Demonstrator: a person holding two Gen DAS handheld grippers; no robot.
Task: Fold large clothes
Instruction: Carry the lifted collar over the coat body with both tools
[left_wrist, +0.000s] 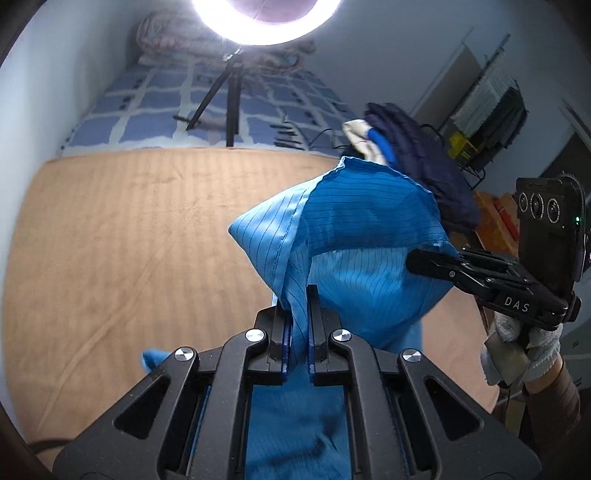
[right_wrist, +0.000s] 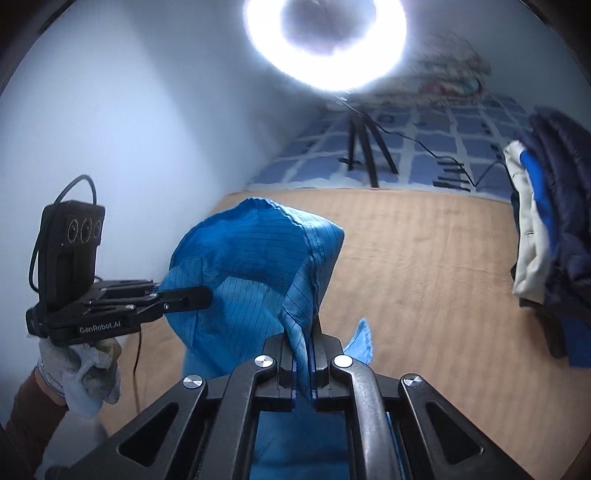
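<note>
A large blue pinstriped garment (left_wrist: 354, 236) hangs lifted above the tan bed cover (left_wrist: 129, 240), bunched between both grippers. My left gripper (left_wrist: 298, 306) is shut on a fold of its edge. My right gripper (right_wrist: 309, 343) is shut on another fold of the same garment (right_wrist: 251, 266). In the left wrist view the right gripper (left_wrist: 413, 260) comes in from the right, pinching the cloth. In the right wrist view the left gripper (right_wrist: 207, 295) comes in from the left. A garment corner (right_wrist: 360, 339) trails down onto the cover.
A pile of dark navy and cream clothes (left_wrist: 417, 162) lies at the right edge of the cover, also in the right wrist view (right_wrist: 546, 221). A ring light on a tripod (left_wrist: 231, 96) stands on the checked blue sheet behind. A white wall (right_wrist: 129, 129) is left.
</note>
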